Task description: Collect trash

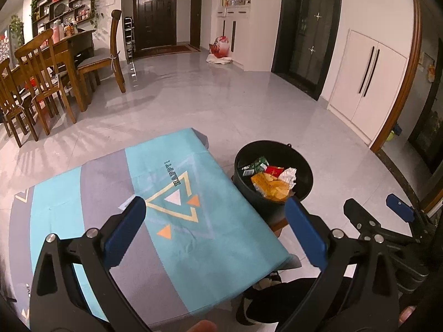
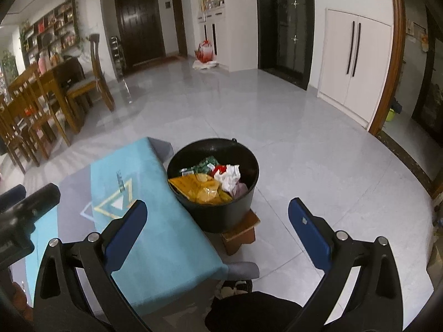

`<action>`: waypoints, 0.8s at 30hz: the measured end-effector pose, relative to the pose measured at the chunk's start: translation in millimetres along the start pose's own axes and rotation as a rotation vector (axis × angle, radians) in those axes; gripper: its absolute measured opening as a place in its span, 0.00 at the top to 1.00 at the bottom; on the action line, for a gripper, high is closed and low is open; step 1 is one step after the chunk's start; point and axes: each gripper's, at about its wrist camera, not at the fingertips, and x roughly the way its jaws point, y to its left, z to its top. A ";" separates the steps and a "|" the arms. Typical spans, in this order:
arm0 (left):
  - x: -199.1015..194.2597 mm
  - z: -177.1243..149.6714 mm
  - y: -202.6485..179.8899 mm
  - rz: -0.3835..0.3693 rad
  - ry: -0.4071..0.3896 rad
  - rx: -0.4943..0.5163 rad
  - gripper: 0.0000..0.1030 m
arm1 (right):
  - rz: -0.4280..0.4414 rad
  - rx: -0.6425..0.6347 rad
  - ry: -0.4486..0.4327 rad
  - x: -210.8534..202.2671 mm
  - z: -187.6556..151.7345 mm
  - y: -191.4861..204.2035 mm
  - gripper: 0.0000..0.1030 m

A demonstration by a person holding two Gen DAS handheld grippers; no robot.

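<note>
left wrist view: the left gripper (image 1: 213,215) is held wide open over the teal and grey cloth-covered table (image 1: 97,193), with nothing between its blue fingers. the right gripper (image 2: 217,218) is likewise spread wide and empty, aimed toward the round black plastic bucket (image 2: 221,210) just beside the table's right edge. the bucket is seen standing on a small wooden stool (image 2: 241,232) and holding the trash: a yellow crinkled snack bag (image 2: 199,188), a crumpled white tissue (image 2: 228,177), a green wrapper (image 2: 206,163) and a red wrapper (image 2: 220,168). no loose trash is visible on the tablecloth, so the collecting is judged nearly or wholly done. a risk is judged from the bucket's perch: it could be toppled off the stool if its rim were knocked by a gripper, and its contents spilled over the glossy grey tiled floor (image 2: 304,152).
</note>
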 end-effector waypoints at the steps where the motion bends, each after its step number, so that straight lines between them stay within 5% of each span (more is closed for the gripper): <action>1: 1.7 -0.9 0.2 0.010 0.004 0.002 0.03 | 0.000 -0.004 0.004 1.9 -0.7 1.6 0.03; 24: 13.0 -5.1 4.1 0.074 0.034 0.029 0.03 | -0.003 -0.012 0.010 6.3 -0.4 8.5 0.03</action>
